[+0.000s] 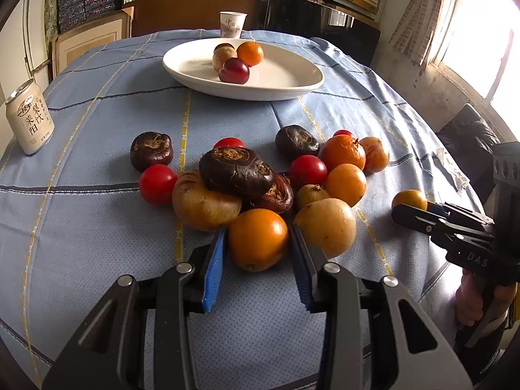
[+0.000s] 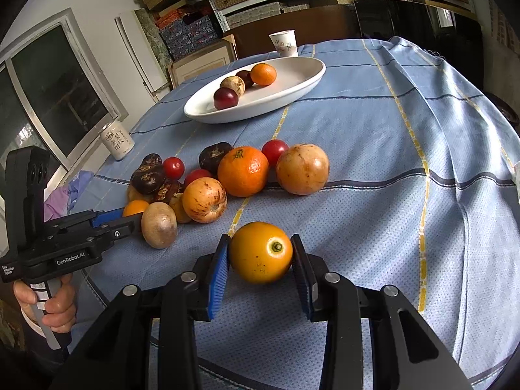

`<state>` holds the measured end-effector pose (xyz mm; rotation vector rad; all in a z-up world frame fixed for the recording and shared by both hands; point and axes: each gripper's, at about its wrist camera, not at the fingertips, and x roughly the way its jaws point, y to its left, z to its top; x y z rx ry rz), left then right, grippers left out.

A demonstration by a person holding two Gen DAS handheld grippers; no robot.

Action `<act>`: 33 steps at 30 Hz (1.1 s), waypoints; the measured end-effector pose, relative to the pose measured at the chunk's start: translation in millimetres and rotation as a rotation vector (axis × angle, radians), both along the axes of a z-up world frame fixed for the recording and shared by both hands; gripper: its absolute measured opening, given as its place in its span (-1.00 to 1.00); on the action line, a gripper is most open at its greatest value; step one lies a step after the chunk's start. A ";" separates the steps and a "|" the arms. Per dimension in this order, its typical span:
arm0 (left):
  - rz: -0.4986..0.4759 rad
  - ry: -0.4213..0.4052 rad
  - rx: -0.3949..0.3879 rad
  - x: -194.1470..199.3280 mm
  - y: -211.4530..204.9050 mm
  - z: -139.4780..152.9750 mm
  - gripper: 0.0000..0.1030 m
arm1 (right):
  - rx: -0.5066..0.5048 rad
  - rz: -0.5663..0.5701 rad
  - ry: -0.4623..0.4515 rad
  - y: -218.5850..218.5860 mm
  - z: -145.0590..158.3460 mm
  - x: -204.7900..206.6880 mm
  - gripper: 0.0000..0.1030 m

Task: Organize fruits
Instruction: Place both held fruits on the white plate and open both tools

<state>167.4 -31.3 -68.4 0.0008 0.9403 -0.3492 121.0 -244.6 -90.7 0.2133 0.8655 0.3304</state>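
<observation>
Two orange fruits are in my grip, one per hand. My left hand-held gripper point(image 1: 258, 243) has its blue pads pressed on both flanks of a smooth orange fruit point(image 1: 257, 239) at the near edge of the heap, and from the look of it the fruit is resting on the cloth, so I judge the clamp is made but the lift not yet begun. I took that one because it lies outermost, where the fingers can straddle it without knocking the brown fruit point(image 1: 326, 226) just beside it or the dark water chestnuts point(image 1: 235, 170) stacked behind. My right hand-held gripper point(image 2: 260, 253) is likewise closed on a second orange fruit point(image 2: 260, 252), stem end toward the lens, which sits apart from the heap on the open cloth, so its pads meet nothing else. Beyond both, the loose pile point(image 2: 208, 182) of tangerines, red tomatoes, brown fruits and chestnuts crowds the middle of the worktop point(image 2: 373, 162). Farther back stands the white oval dish point(image 1: 282, 84), already holding a tangerine, a dark red fruit and brownish ones, which I take to be the collecting place; it is well apart from the pile, so each carry will need a clear lift over the heap. A drink can point(image 1: 31, 117) stands at the left edge and a paper cup point(image 1: 232, 24) just behind the dish, both out of my path.
</observation>
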 end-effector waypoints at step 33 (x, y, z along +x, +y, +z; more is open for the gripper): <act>0.054 -0.039 -0.067 189.1 12.2 73.1 -0.28 | -0.007 -0.003 -0.045 40.1 59.2 194.1 -0.36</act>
